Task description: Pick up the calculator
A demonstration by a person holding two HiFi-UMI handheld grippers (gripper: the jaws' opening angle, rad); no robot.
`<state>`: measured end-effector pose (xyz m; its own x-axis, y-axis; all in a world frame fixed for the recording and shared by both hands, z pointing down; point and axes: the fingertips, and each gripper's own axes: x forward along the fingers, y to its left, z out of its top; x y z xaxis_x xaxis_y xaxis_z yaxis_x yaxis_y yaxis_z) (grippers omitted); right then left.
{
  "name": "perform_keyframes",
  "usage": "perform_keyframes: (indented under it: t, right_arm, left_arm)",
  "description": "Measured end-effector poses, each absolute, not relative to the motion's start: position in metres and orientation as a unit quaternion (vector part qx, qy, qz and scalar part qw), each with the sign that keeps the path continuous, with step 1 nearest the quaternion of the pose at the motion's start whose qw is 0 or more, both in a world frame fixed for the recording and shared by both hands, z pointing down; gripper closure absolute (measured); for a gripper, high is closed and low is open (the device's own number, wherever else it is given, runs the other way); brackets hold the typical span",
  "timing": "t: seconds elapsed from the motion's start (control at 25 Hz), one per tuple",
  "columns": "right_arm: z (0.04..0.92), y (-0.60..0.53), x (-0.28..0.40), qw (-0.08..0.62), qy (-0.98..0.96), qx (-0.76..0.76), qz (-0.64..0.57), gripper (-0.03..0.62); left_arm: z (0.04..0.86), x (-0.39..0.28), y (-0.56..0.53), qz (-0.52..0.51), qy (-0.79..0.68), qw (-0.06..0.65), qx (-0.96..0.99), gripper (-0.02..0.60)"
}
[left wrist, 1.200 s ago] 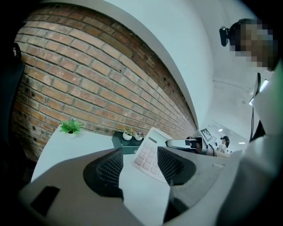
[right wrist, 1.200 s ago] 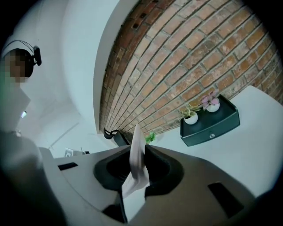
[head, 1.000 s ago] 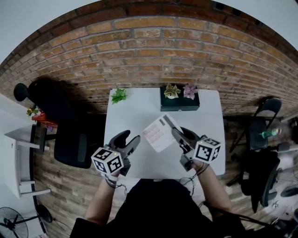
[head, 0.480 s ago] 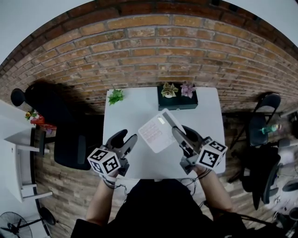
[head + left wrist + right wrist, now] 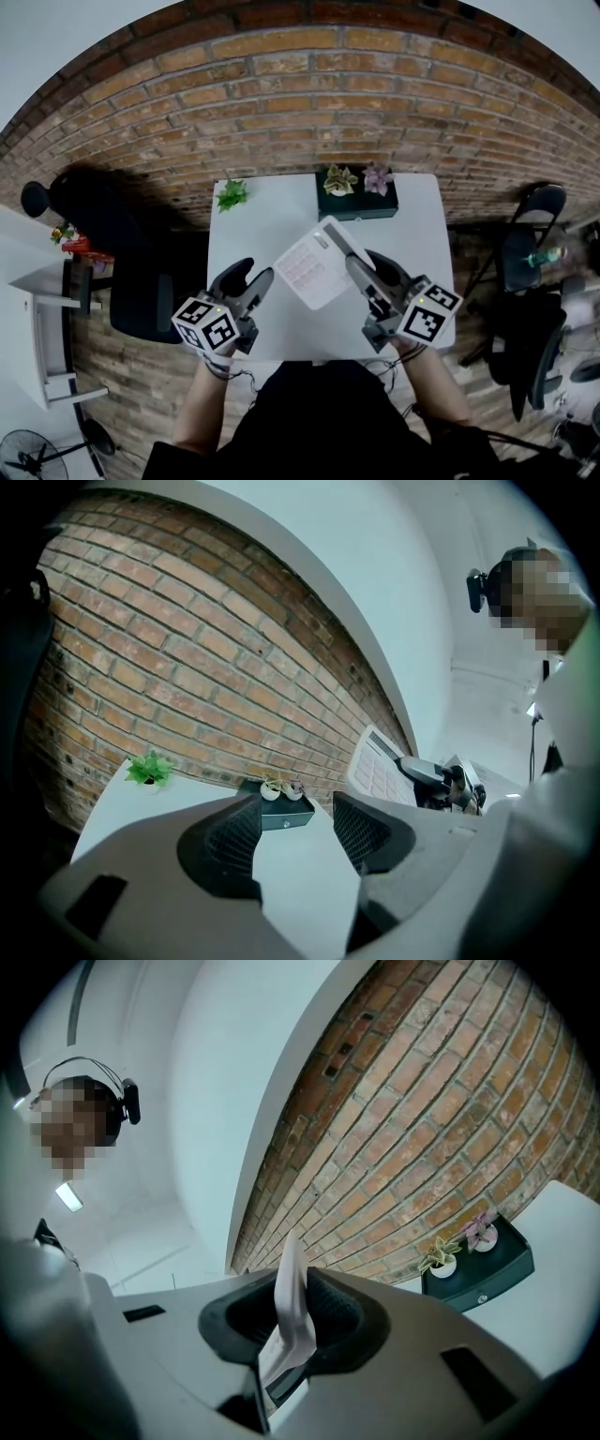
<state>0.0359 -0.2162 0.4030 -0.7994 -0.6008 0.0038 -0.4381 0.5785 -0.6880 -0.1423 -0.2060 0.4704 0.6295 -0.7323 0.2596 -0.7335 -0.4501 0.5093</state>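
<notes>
Item under task: flat white rectangular calculator with pale keys and a dark display strip (image 5: 312, 269). It is off the white rectangular table (image 5: 417, 220) and held in the air above the table's middle, face tilted up toward the head camera.

Right gripper (image 5: 355, 266): the jaws are clamped on the calculator's right-hand edge. In the right gripper view the body stands edge-on between the two ribbed pads, both pressing on it. The grip sits at one side, not across the middle, so most of the body hangs out to the left of the jaws, unsupported. Judged reason: a thin slab lying flat offers only its rim to pinch.

Left gripper (image 5: 295, 829): jaws apart, nothing between them but bare table top. It hangs low at the near left of the table, well apart from the calculator, and plays no part in the hold.

Other items, all at the far edge and clear of the work: dark box carrying two small potted plants (image 5: 360, 208), small green leafy plant (image 5: 232, 194), red brick wall (image 5: 300, 103) behind.

Assessment: the pick-up looks essentially made. Main risk is the calculator pivoting or slipping in the pads, given the one-sided hold; a level, slow carry would be advisable
</notes>
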Motion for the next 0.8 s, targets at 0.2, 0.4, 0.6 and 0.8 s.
perform_keyframes:
  t: [0.2,0.4,0.6,0.8]
  right_arm:
    - [0.406,-0.217,0.039,0.120,0.877,-0.295,-0.359,0.522]
    - [0.410,-0.218,0.043,0.123,0.873,-0.300,-0.364,0.522]
    - [0.414,-0.217,0.047,0.122,0.869,-0.308,-0.366,0.522]
    - [0.415,-0.215,0.048,0.124,0.869,-0.309,-0.366,0.522]
  left_arm:
    - [0.472,-0.143,-0.205,0.003,-0.431,0.300,0.851,0.345]
    - [0.474,-0.144,-0.205,0.006,-0.432,0.302,0.850,0.345]
    - [0.477,-0.144,-0.203,0.006,-0.432,0.305,0.849,0.345]
    - [0.477,-0.144,-0.203,0.004,-0.433,0.306,0.848,0.345]
